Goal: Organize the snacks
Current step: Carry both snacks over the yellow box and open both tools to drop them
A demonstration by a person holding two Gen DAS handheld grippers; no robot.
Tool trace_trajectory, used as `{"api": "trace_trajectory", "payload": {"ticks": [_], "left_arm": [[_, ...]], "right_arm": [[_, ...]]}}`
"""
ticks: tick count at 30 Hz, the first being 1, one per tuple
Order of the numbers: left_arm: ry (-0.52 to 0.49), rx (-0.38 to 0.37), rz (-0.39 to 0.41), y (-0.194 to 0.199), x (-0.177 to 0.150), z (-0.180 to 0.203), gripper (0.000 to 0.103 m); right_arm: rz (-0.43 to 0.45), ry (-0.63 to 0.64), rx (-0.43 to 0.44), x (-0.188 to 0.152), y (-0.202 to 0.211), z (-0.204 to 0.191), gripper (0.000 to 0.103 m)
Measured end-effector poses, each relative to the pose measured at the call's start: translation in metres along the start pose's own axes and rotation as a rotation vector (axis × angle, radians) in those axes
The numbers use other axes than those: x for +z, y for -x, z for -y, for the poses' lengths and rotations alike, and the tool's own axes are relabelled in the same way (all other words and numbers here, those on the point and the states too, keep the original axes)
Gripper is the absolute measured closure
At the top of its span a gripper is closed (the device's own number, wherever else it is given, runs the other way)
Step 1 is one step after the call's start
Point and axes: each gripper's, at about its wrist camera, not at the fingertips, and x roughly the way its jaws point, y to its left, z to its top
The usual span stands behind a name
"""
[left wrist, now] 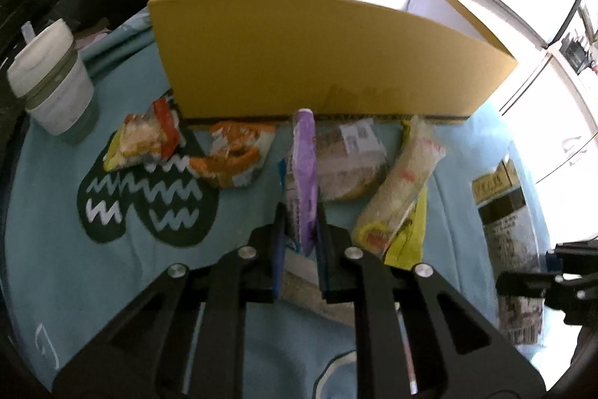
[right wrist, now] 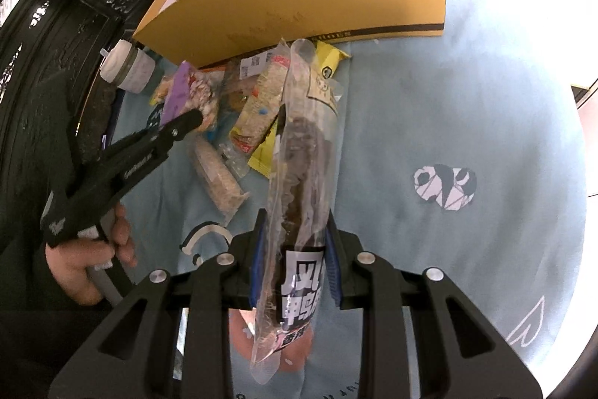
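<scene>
A: What is the left gripper (left wrist: 299, 230) holding?
B: Its jaws are clamped on a crinkly purple snack packet (left wrist: 305, 174), edge-up, just near of the yellow cardboard box (left wrist: 317, 62).

A: And the right gripper (right wrist: 295, 249)?
B: Closed on a long clear plastic pouch of dark dried meat (right wrist: 302, 182), with a black label in bold white Chinese characters.

A: The rest?
B: Glossy wrapped snacks, one orange-striped packet (left wrist: 231, 152) among them, lie on the soft blue printed cloth (left wrist: 56, 212) along the box's near wall; a white lidded jar (left wrist: 52, 85) stands far left.
</scene>
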Motion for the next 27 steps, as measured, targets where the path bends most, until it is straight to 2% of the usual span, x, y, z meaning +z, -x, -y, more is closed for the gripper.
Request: {"api": "trace_trajectory", "payload": {"ticks": [3,14,21,27], "left_arm": [[-0.01,0.02,-0.003,0.005,-0.008,0.002,0.09],[0.018,0.016,0.021,0.029,-0.021,-0.002,0.09],[0.032,-0.029,0.107,0.072,-0.018,-0.001,0.09],[0.05,-0.068,0.219,0.121,0.008,0.001,0.09]], "right_arm": [[-0.006,0.006,0.001,-0.001,-0.004,-0.001,0.075],[0.005,0.046,0.025,0.0,0.005,0.001,0.075],[0.051,0.037,0.079,-0.005,0.032,0.005,0.075],[0.155,0.032,0.152,0.01,0.081,-0.001,0.075]]}}
